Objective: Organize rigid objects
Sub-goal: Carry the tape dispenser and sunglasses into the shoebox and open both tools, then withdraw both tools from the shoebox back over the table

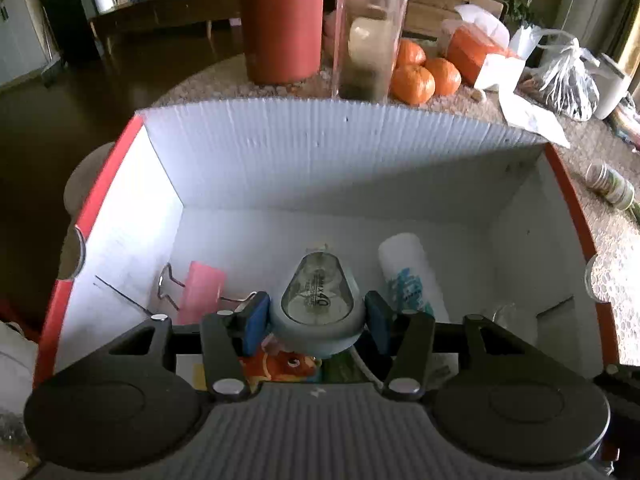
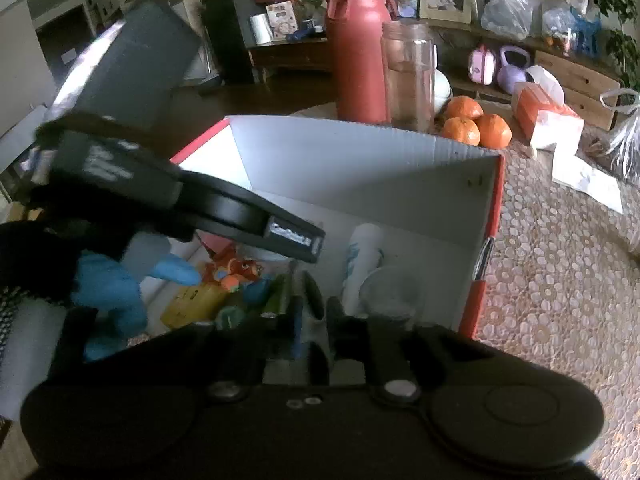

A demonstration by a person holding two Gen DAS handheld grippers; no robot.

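Observation:
A white cardboard box with red outer sides (image 1: 320,152) (image 2: 360,148) stands open on the table. My left gripper (image 1: 316,320) hangs low inside it, its blue pads (image 1: 256,320) shut on a grey oval case with a clear window (image 1: 316,296). Below it lie a pink binder clip (image 1: 200,292), a white tube with blue print (image 1: 412,276) (image 2: 360,260) and an orange fish toy (image 1: 288,364) (image 2: 236,268). My right gripper (image 2: 316,328) is over the box's near right part, open by a narrow gap. A dark slim thing shows in that gap; what it is I cannot tell.
A blue-gloved hand (image 2: 112,292) holds the left gripper's body (image 2: 224,208). Behind the box stand a red bottle (image 1: 282,20), a glass jar (image 1: 370,32), oranges (image 1: 424,72) and an orange tissue box (image 1: 476,52). A small jar (image 1: 610,186) lies to the right.

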